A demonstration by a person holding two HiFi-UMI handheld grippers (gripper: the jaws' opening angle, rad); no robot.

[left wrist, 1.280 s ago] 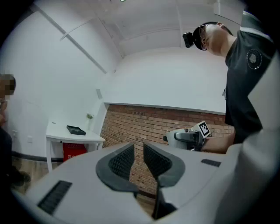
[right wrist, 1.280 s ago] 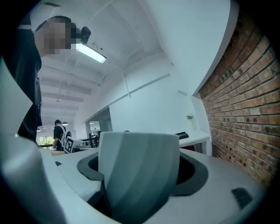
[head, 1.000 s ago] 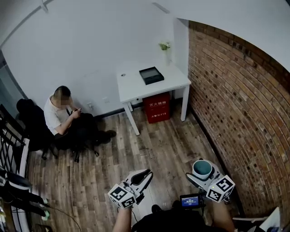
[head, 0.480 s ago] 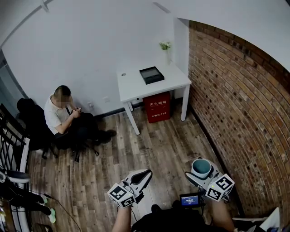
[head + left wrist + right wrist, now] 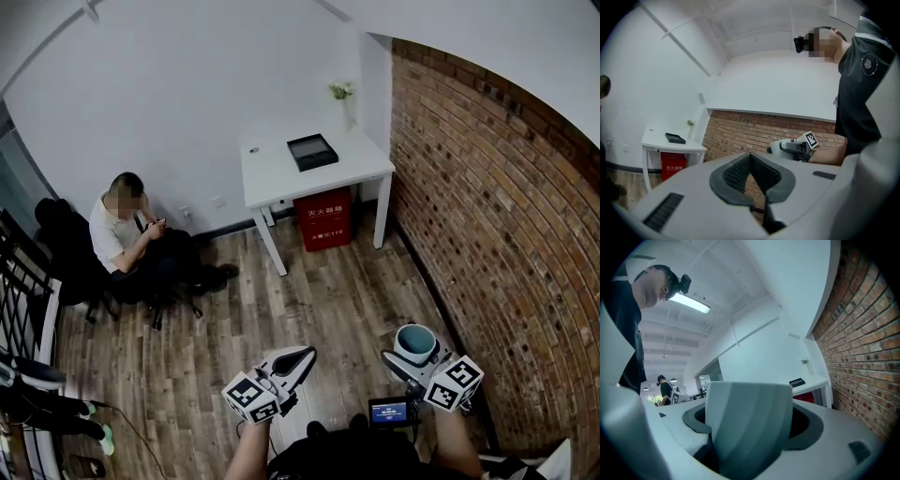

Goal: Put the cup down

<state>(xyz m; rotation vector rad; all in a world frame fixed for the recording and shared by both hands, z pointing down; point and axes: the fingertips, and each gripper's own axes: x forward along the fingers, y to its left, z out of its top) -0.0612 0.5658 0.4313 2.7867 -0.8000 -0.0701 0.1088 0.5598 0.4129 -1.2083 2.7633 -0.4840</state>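
A pale cup with a teal inside stands upright in my right gripper, which is shut on it, at the lower right of the head view above the wooden floor. In the right gripper view the cup's grey-white wall fills the space between the jaws. My left gripper is at the lower middle, held out in front of me with its jaws closed together and nothing in them. The white table stands far ahead against the wall.
On the table lie a black tray and a small vase with a plant. A red box sits under it. A person sits on a chair at the left. A brick wall runs along the right.
The view has shifted slightly; both grippers sit a little higher in the frame, the right one still carrying the cup. The seated person keeps the same pose.
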